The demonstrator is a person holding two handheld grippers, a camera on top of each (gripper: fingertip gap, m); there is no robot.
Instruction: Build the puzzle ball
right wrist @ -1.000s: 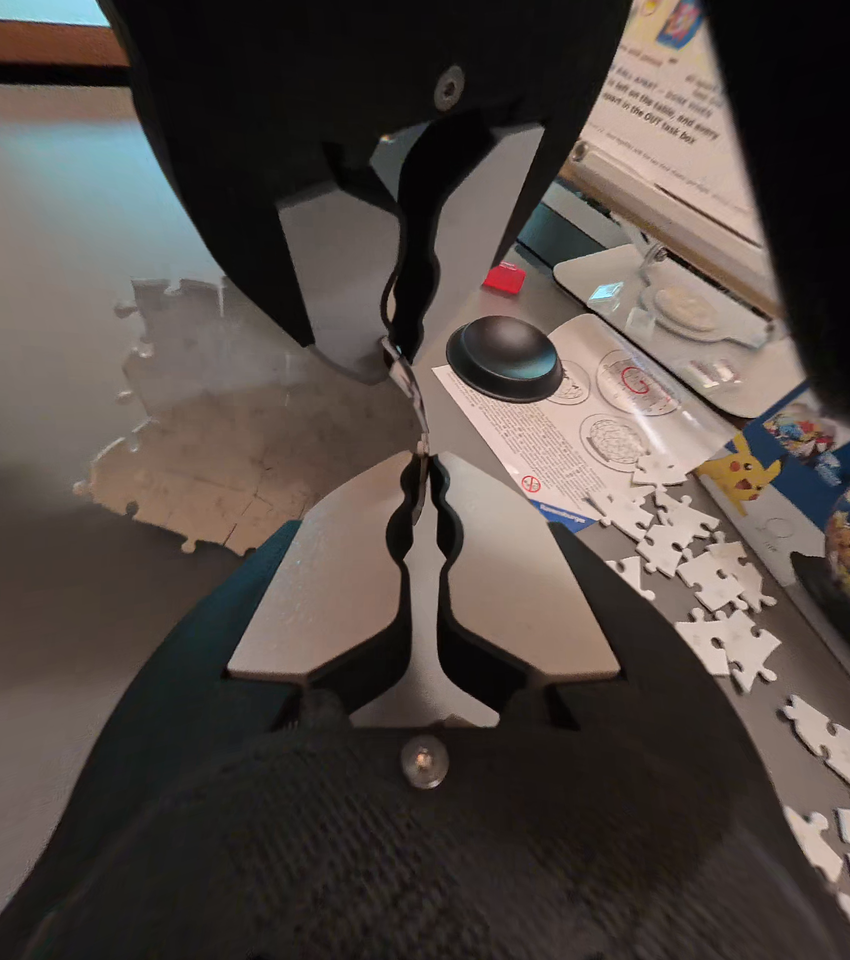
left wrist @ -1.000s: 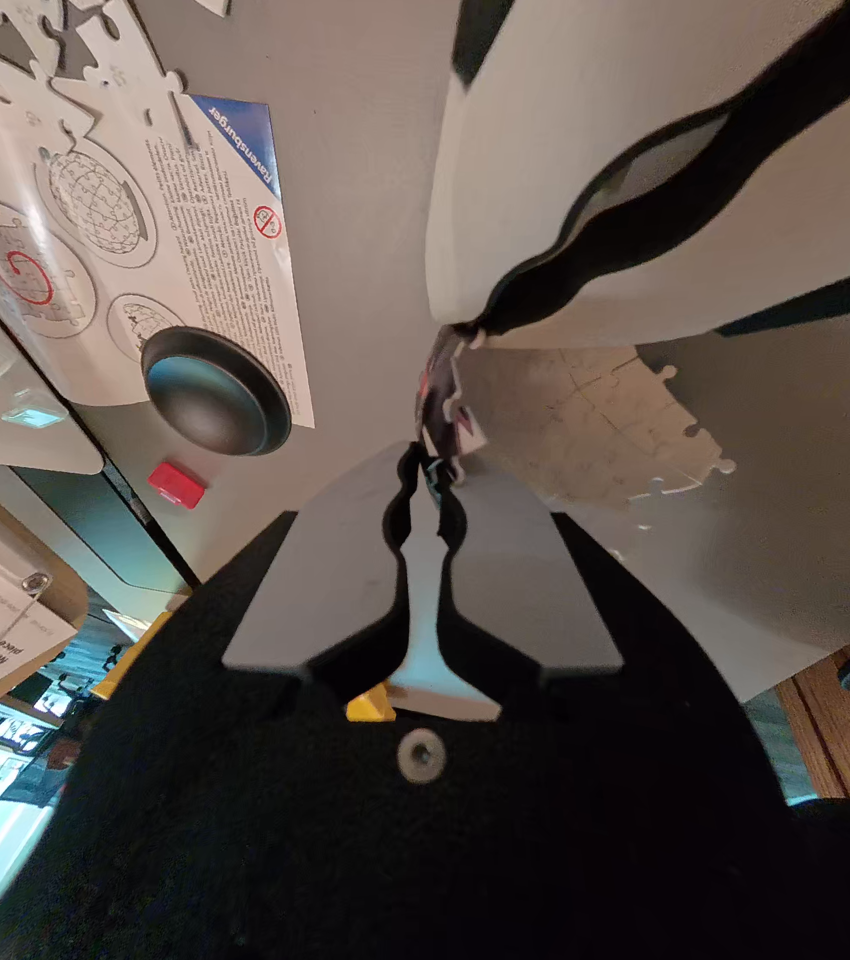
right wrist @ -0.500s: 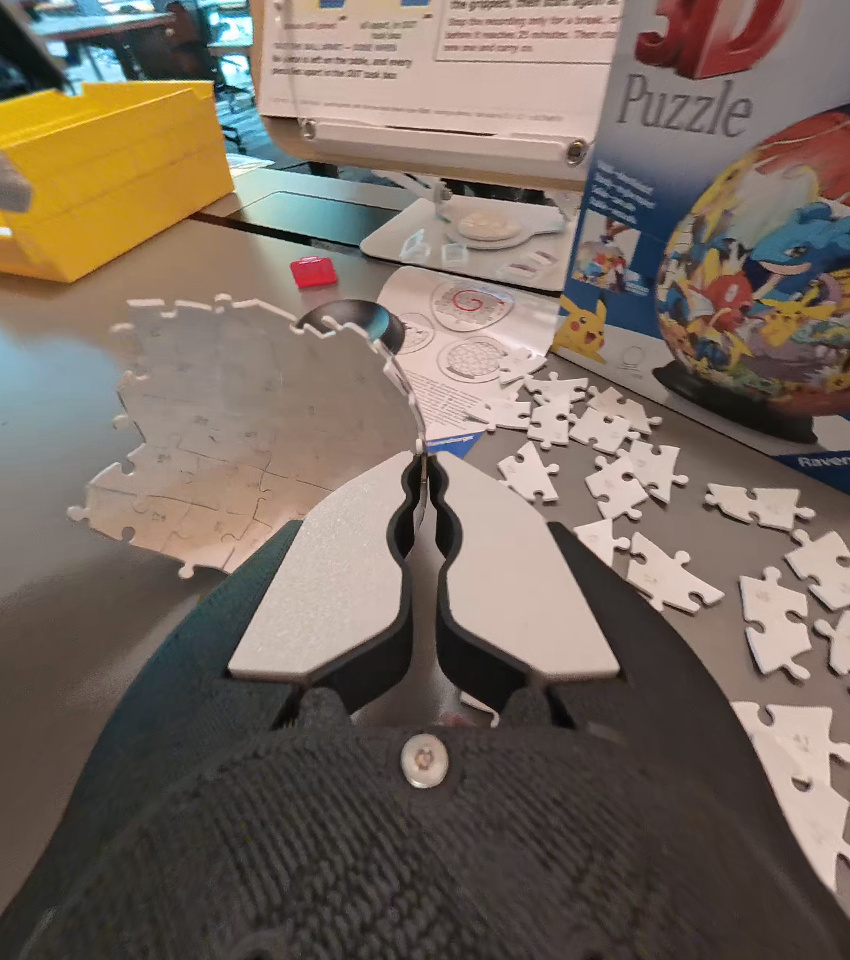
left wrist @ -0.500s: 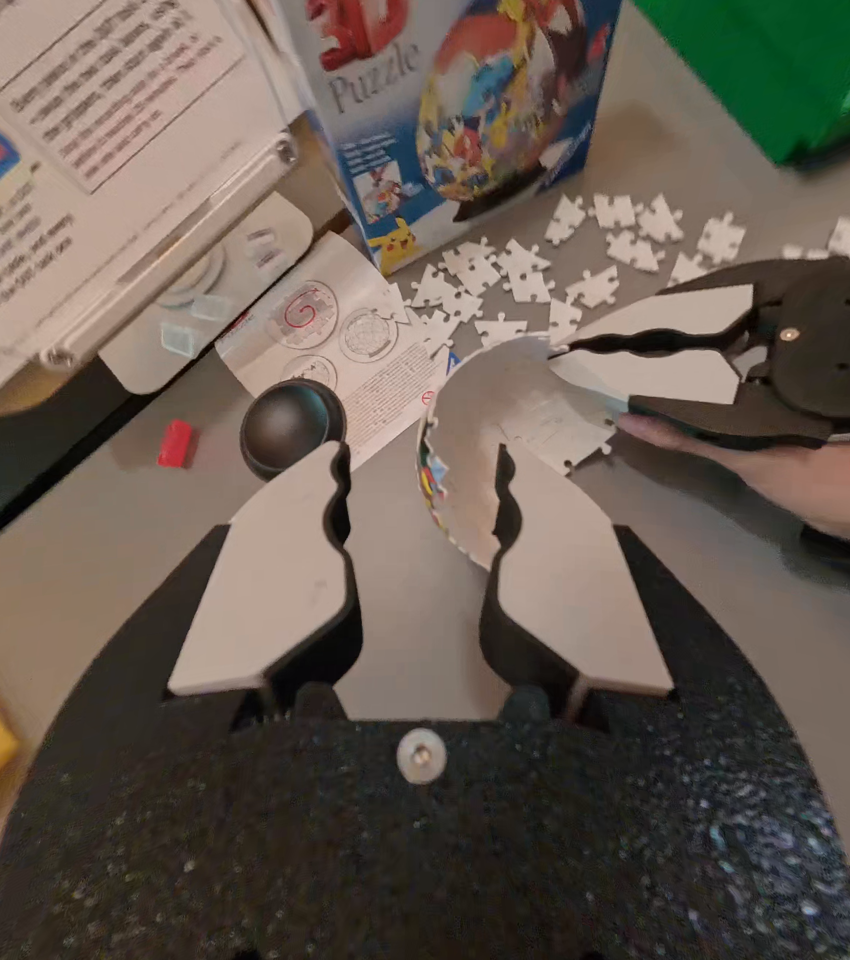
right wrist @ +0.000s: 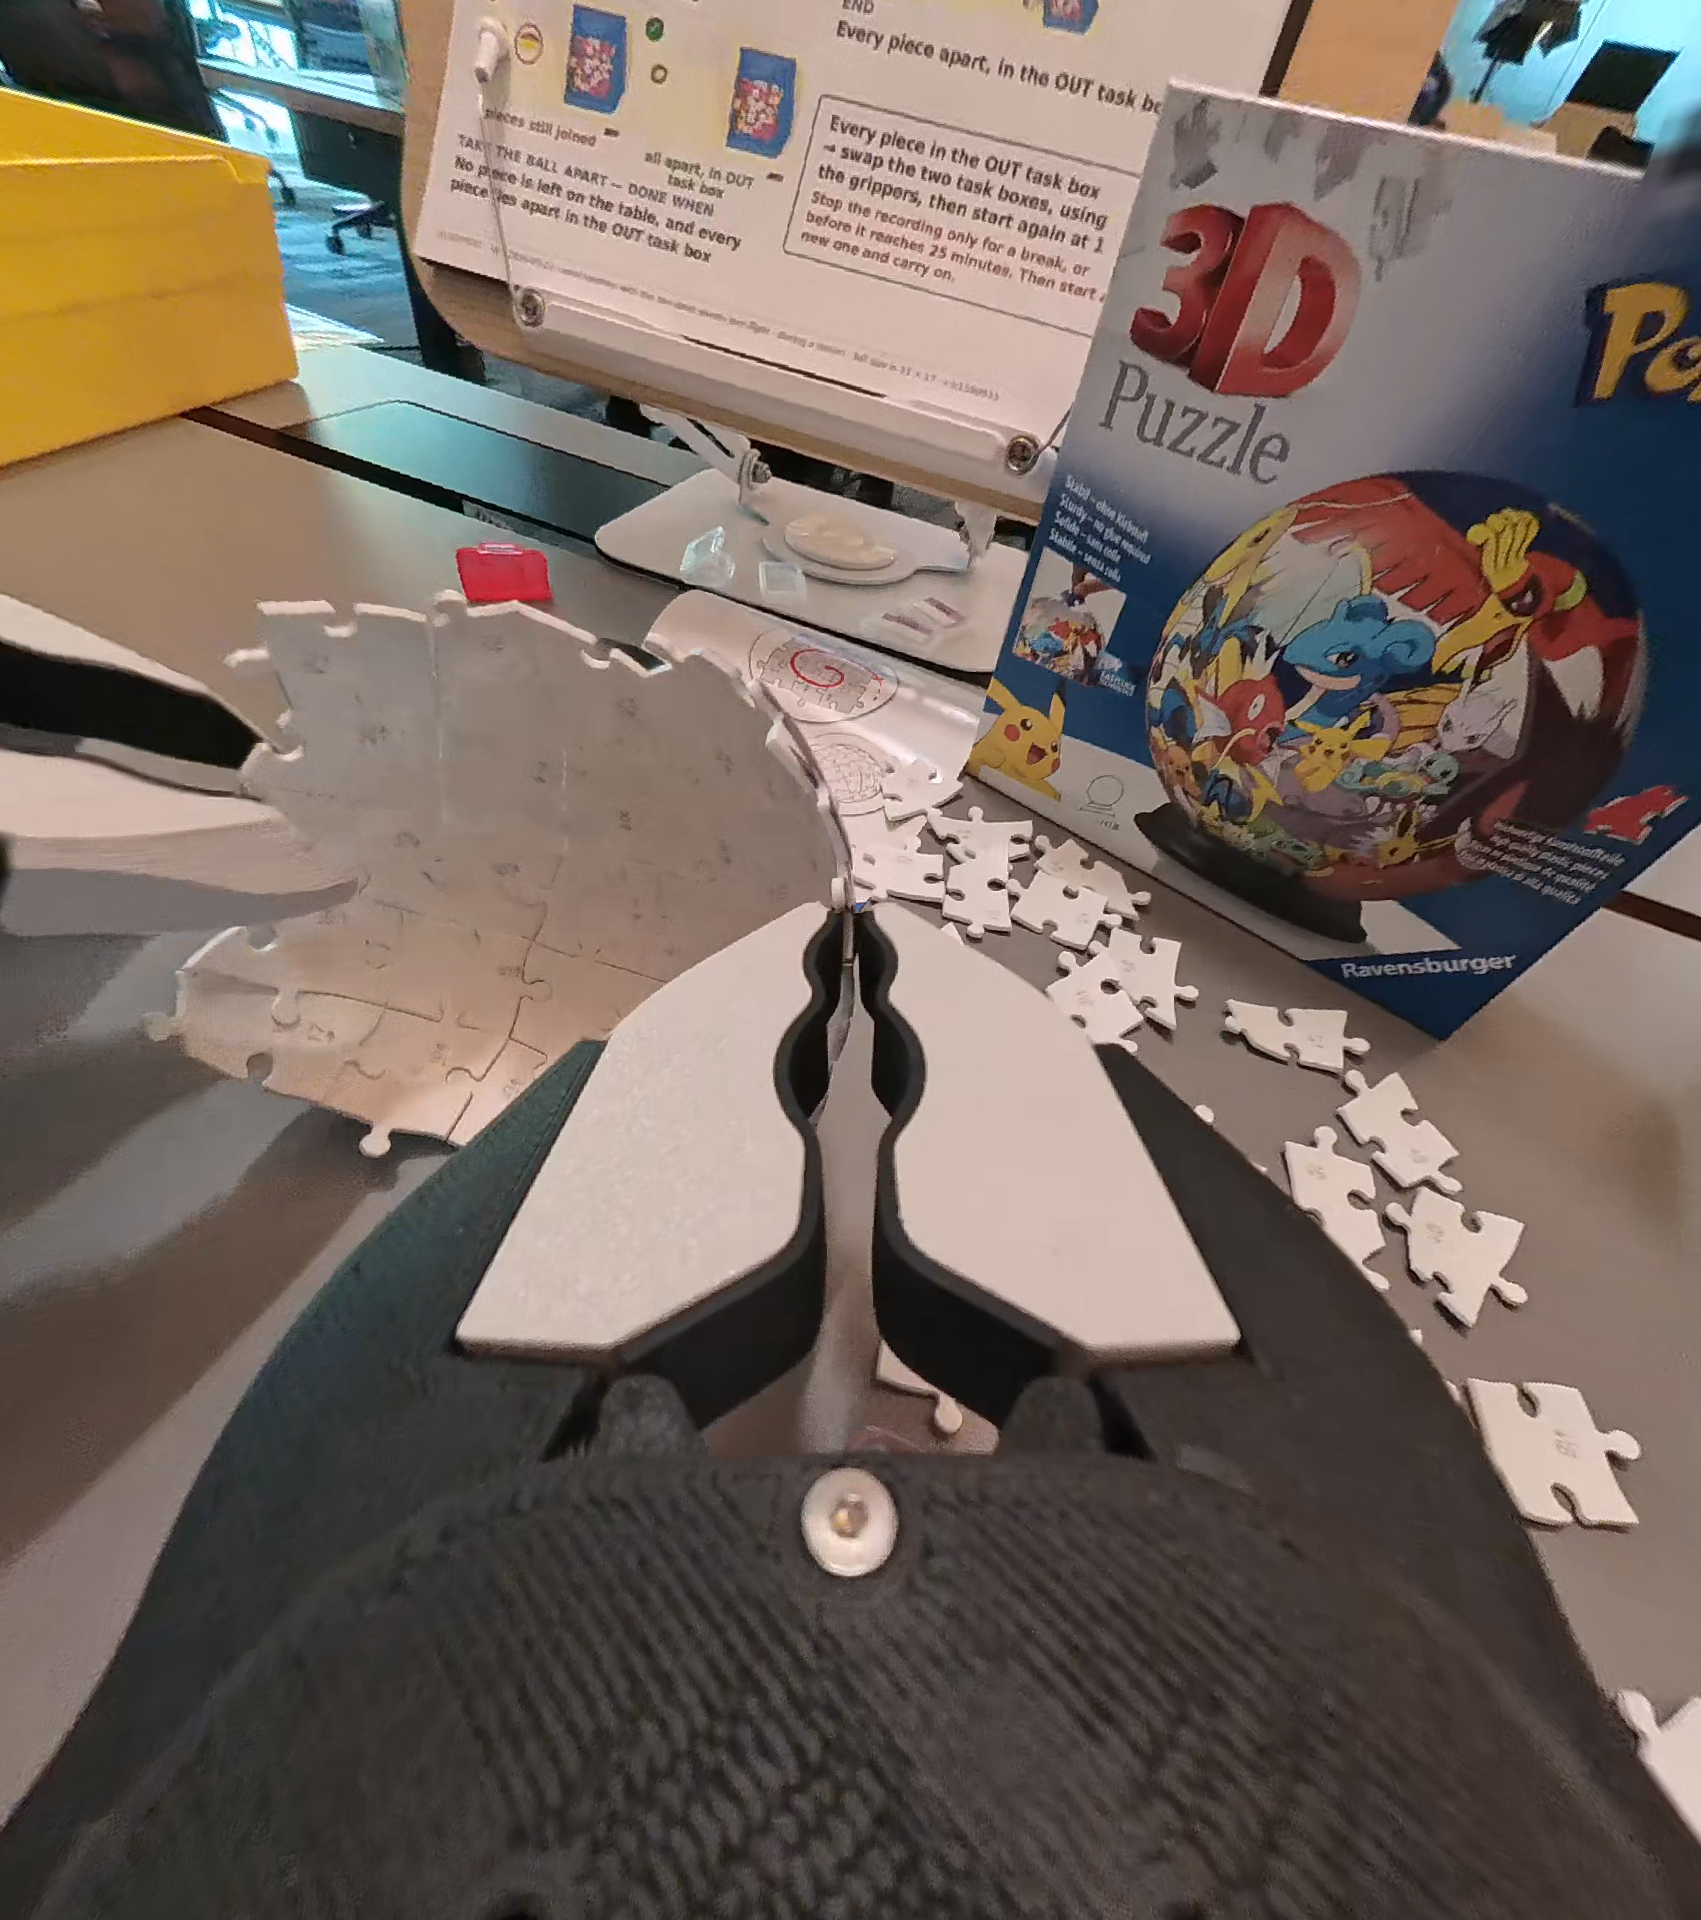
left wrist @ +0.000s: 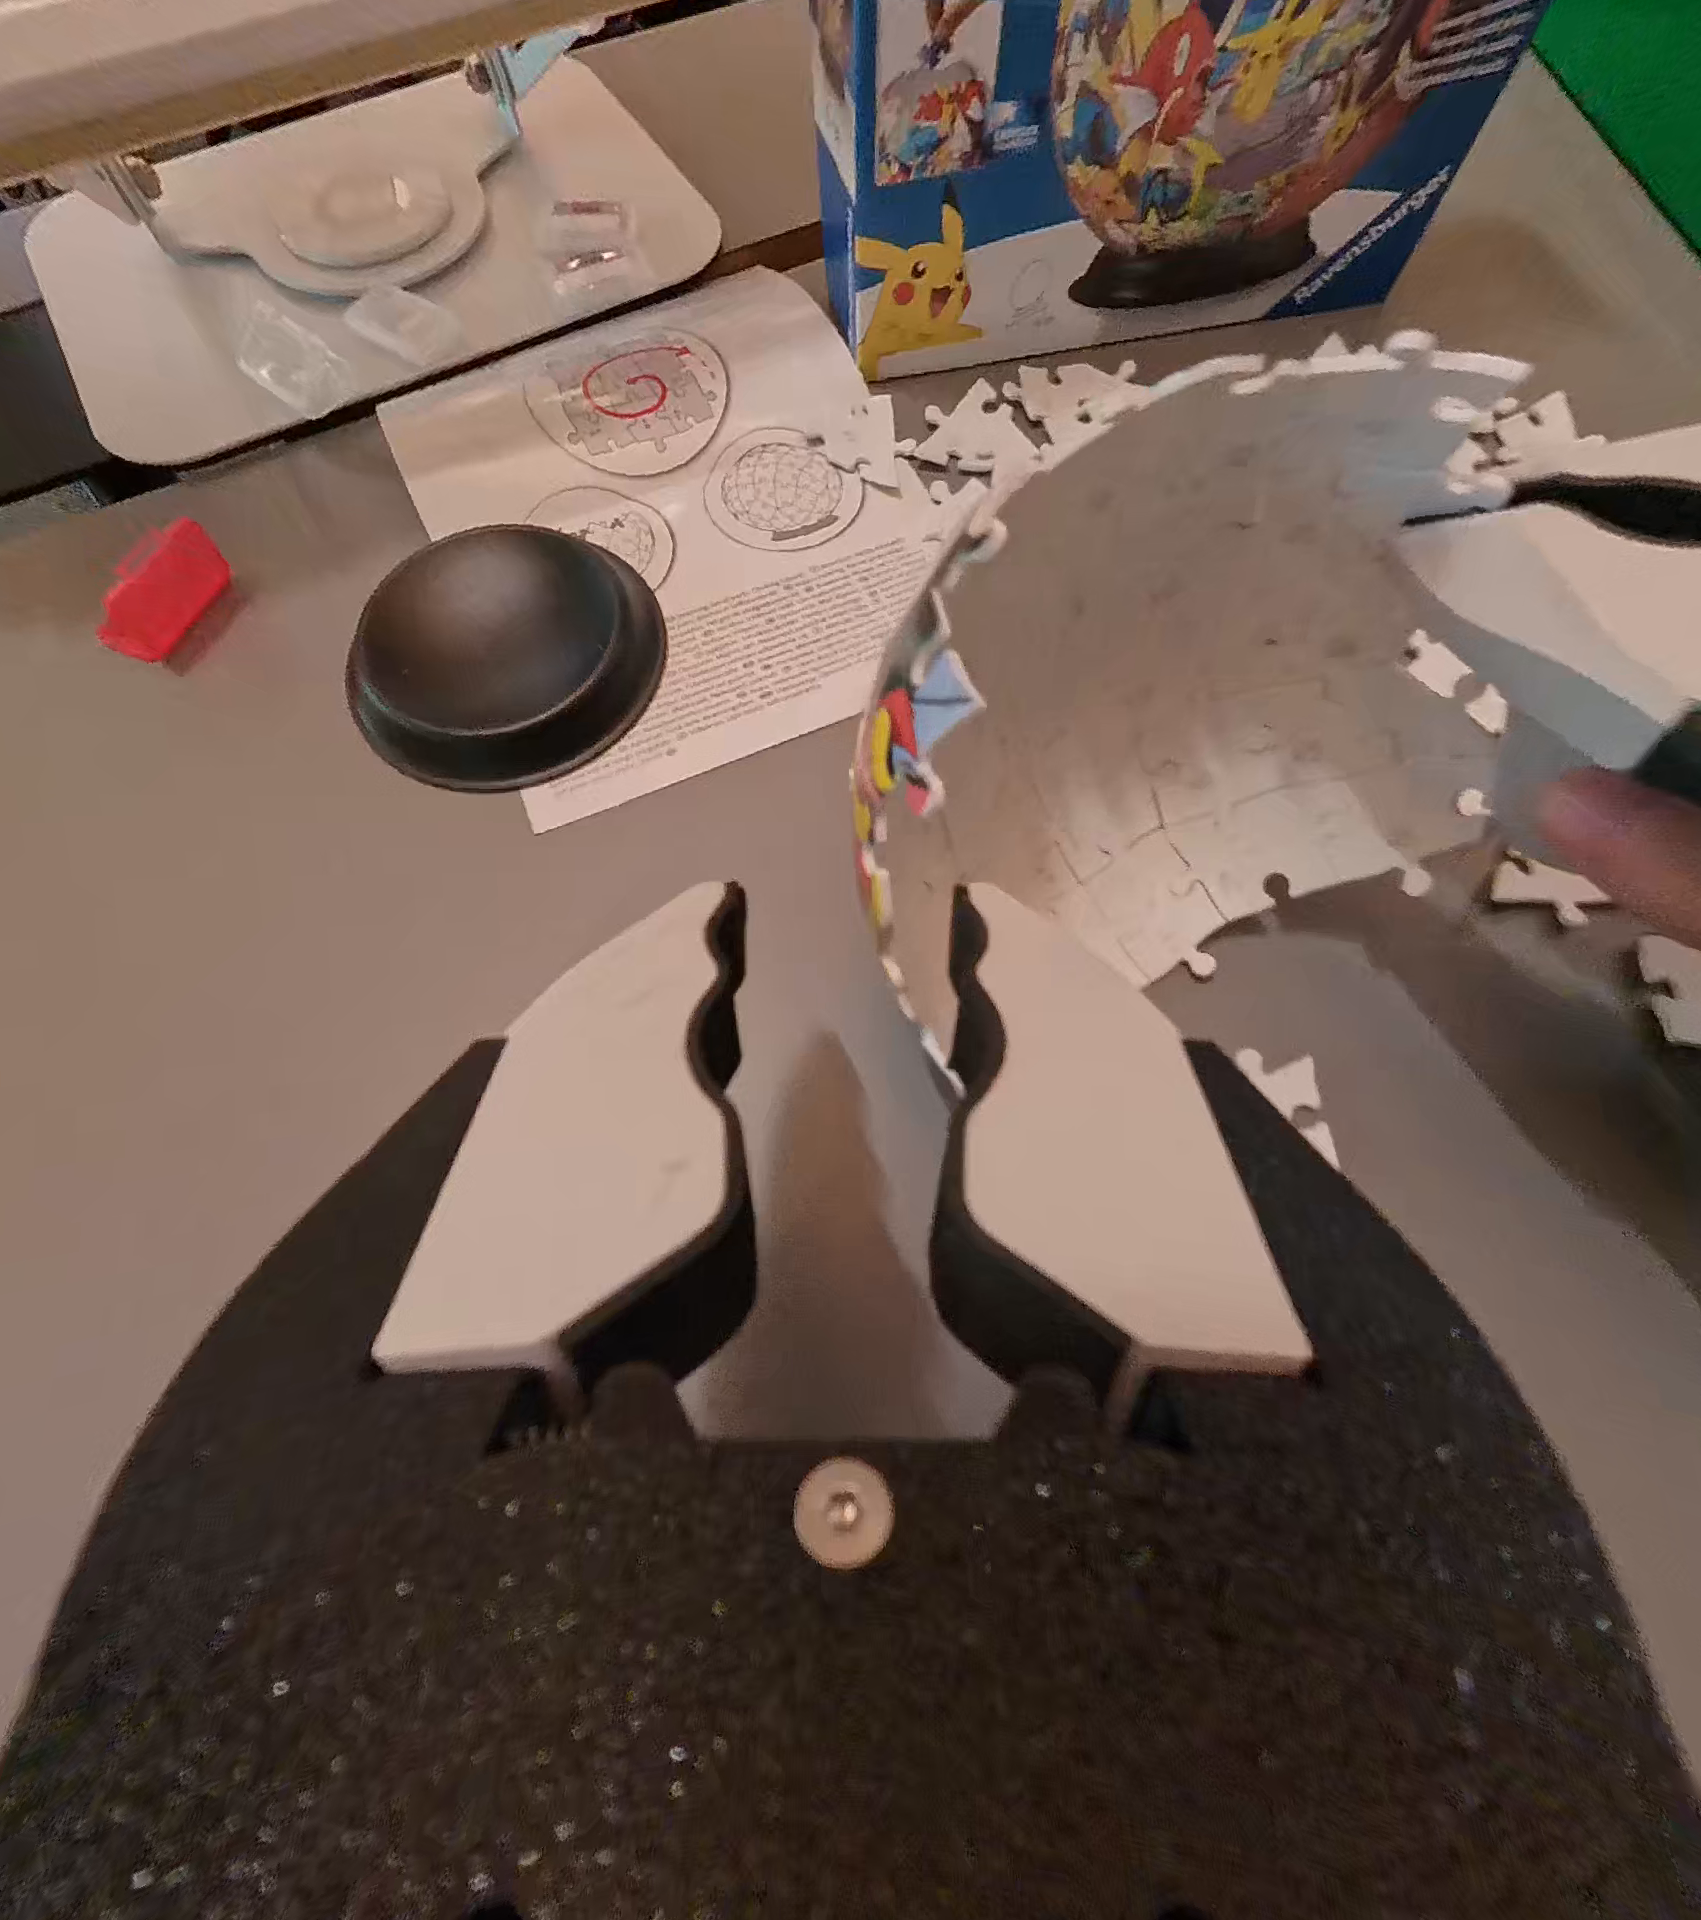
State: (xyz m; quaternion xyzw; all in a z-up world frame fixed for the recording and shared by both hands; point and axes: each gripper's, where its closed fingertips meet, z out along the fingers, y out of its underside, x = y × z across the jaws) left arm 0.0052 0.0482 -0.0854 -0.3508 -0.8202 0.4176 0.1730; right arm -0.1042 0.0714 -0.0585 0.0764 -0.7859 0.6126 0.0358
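Note:
The part-built puzzle ball [left wrist: 1189, 675] is a curved shell, white inside and coloured outside, resting on the grey table. My right gripper [right wrist: 846, 925] is shut on the shell's rim [right wrist: 534, 831]; it also shows at the right of the left wrist view [left wrist: 1604, 540]. My left gripper [left wrist: 846, 914] is open, with the shell's near edge standing between its jaws, close to the right finger [left wrist: 1085, 1143]. It shows at the left of the right wrist view [right wrist: 98, 790]. The black ball stand [left wrist: 503, 655] sits on the instruction sheet [left wrist: 752, 540].
The puzzle box [right wrist: 1397, 623] stands at the back right, with several loose white pieces [right wrist: 1085, 894] in front of it. A small red block [left wrist: 165, 587], a sign stand's base [left wrist: 358, 239] and a yellow bin [right wrist: 46, 260] lie behind. A hand [left wrist: 1677, 894] holds the right gripper. It is some 20 cm from my left tips to the small red block [left wrist: 165, 587]. My right wrist view [right wrist: 501, 568] looks at it from another angle.
My left gripper let go of the shell's edge, opened and drew back, then came in again so the edge stands between its open jaws. My right gripper kept its hold.

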